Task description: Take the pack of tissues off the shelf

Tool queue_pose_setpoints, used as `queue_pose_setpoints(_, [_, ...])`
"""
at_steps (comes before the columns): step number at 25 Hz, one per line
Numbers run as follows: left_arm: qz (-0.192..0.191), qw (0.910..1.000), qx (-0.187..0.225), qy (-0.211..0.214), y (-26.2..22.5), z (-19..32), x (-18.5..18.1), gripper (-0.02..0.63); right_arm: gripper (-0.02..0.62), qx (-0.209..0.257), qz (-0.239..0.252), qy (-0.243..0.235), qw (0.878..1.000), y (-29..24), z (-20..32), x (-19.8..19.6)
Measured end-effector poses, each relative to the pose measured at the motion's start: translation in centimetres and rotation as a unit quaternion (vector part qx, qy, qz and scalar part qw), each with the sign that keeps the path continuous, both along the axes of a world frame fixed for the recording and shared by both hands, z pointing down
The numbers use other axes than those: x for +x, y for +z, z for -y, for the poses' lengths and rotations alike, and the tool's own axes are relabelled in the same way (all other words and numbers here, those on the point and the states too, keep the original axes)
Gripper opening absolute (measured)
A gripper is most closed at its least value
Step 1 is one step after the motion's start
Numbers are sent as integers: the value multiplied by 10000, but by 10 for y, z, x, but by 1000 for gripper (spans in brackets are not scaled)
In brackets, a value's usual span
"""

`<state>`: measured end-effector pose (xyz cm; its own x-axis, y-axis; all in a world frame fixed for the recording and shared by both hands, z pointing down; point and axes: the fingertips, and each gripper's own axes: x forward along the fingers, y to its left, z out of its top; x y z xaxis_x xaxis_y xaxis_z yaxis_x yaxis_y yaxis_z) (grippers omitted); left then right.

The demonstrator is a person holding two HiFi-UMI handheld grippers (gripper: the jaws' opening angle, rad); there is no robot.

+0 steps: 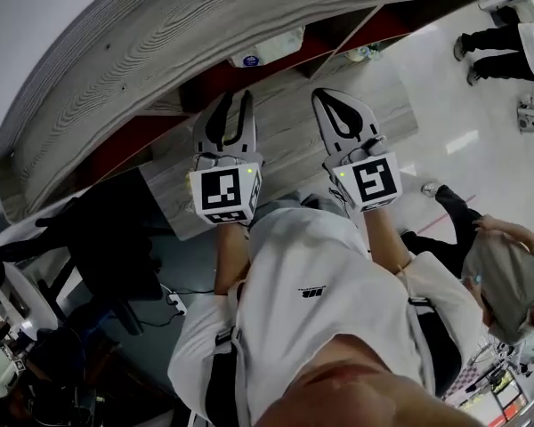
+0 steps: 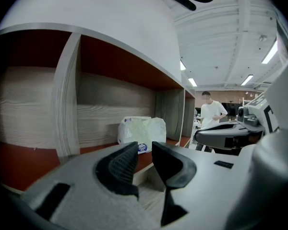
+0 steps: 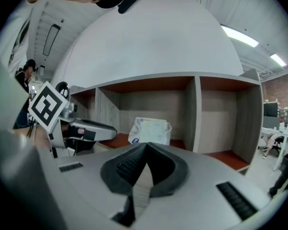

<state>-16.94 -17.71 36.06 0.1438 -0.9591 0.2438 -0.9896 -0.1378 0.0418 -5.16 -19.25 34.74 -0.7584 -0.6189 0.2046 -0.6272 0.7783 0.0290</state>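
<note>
The pack of tissues (image 1: pixel 265 53), white plastic with a blue mark, stands in a compartment of the wooden shelf (image 1: pixel 160 34) with red floors. In the left gripper view the pack of tissues (image 2: pixel 141 130) is beyond my left gripper (image 2: pixel 144 150), whose jaws stand apart with nothing between them. In the right gripper view the pack of tissues (image 3: pixel 151 131) is ahead of my right gripper (image 3: pixel 146 147), whose tips meet on nothing. In the head view the left gripper (image 1: pixel 236 98) and the right gripper (image 1: pixel 323 94) hover side by side before the shelf, short of the pack.
A vertical divider (image 3: pixel 197 111) stands right of the pack, and another divider (image 2: pixel 67 99) to its left. People stand at the right (image 1: pixel 507 47), one close by (image 1: pixel 498 274). A person (image 2: pixel 212 111) shows past the shelf end. A dark chair (image 1: pixel 107 238) is at lower left.
</note>
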Motion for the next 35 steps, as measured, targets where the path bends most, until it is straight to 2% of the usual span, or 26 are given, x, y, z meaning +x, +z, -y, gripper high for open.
queue_pose_setpoints(7, [-42,9999,-46,-99,3,18,-6,104,25,-15,59,10,10000,-1,11,-4])
queue_pose_setpoints(13, [-7,9992,-136,-366,8,30,-17,106,25,-75,99,-76,9999,-1,18,-7])
queue_pose_setpoints(23, [111,9947,-475,-911,24,42,-28,135,25,-234,165,-626,9976,2,29,-10])
queue_pose_setpoints(30, [168,9911,-653,-1151,27,51,-29,158,25,-349,235,-830,9957,3,38,-7])
queue_pose_setpoints(35, [381,9884,-830,-1211,29,58,-27,166,25,-352,330,-919,9946,-1,43,-6])
